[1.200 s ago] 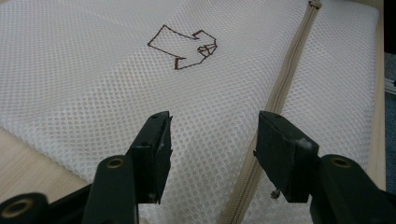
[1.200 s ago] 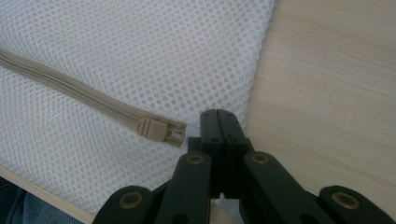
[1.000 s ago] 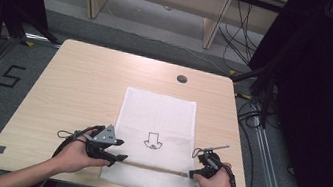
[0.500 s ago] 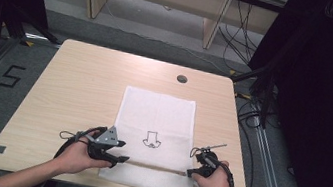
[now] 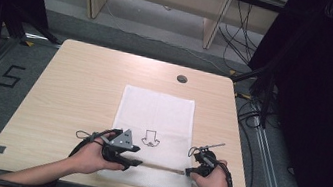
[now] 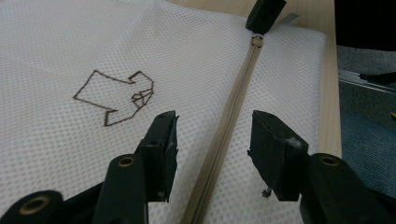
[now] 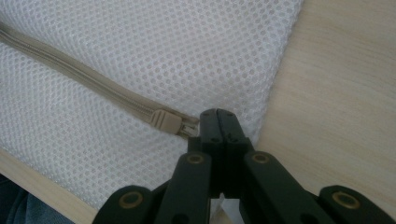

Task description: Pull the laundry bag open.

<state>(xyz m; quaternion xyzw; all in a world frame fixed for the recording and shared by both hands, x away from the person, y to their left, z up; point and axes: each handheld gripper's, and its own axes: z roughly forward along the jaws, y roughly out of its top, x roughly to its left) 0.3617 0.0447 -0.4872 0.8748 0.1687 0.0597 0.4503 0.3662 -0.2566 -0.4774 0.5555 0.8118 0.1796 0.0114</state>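
A white mesh bag (image 5: pixel 157 115) lies flat on the table, with a brown arrow drawing (image 6: pixel 116 95) on it. A beige zipper (image 6: pixel 229 135) runs across the bag near the table's front edge. My left gripper (image 6: pixel 212 154) is open, one jaw on each side of the zipper line, low over the mesh. My right gripper (image 7: pixel 218 116) is shut at the bag's right end on the zipper pull (image 7: pixel 189 129), just beside the slider (image 7: pixel 163 121). In the high view the left gripper (image 5: pixel 136 162) and right gripper (image 5: pixel 188 170) face each other along the zipper.
The wooden table (image 5: pixel 79 90) has a round cable hole (image 5: pixel 182 79) at the back right. The bag's front edge lies close to the table's front edge (image 7: pixel 42 184). Cables hang off the table's far right side.
My left gripper has edged slightly right along the zipper and rolled, so its grey plate shows more. The right gripper has hardly moved.
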